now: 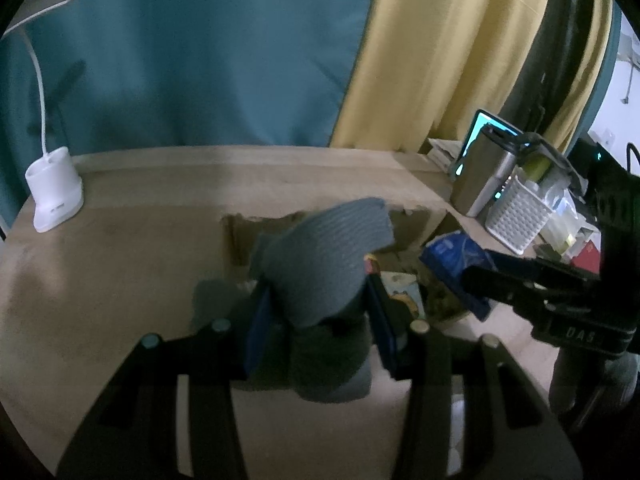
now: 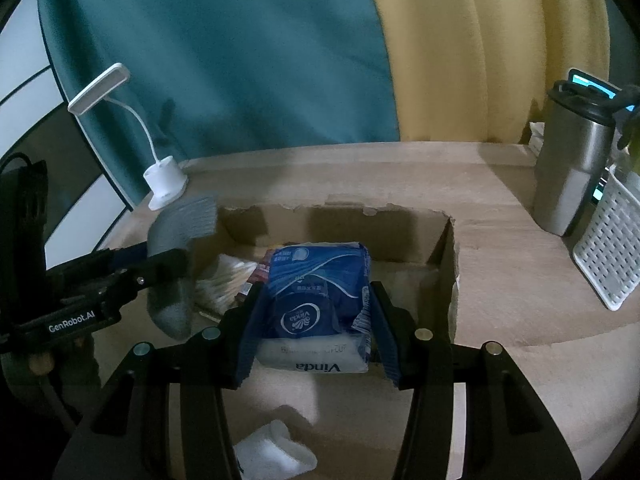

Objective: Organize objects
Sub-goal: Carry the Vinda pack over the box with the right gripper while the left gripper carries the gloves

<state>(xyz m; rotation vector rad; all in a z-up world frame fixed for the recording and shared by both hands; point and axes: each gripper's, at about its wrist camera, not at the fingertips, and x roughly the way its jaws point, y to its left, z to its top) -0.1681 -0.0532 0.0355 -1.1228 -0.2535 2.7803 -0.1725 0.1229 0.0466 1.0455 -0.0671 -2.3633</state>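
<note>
My left gripper [image 1: 318, 312] is shut on a grey sock [image 1: 320, 264] and holds it above the left edge of an open cardboard box [image 1: 408, 226]. The sock [image 2: 176, 248] and left gripper [image 2: 160, 268] also show in the right wrist view. My right gripper [image 2: 316, 312] is shut on a blue Vinda tissue pack [image 2: 316, 292] over the front of the box [image 2: 444, 248]. The pack [image 1: 456, 260] and the right gripper [image 1: 480, 276] show in the left wrist view. Cotton swabs [image 2: 228, 276] lie inside the box.
A white desk lamp [image 1: 54, 192] stands at the table's back left. A steel tumbler [image 2: 572, 168] and a white perforated basket [image 2: 612, 256] stand at the right. A white item [image 2: 276, 452] lies on the table below my right gripper. Curtains hang behind.
</note>
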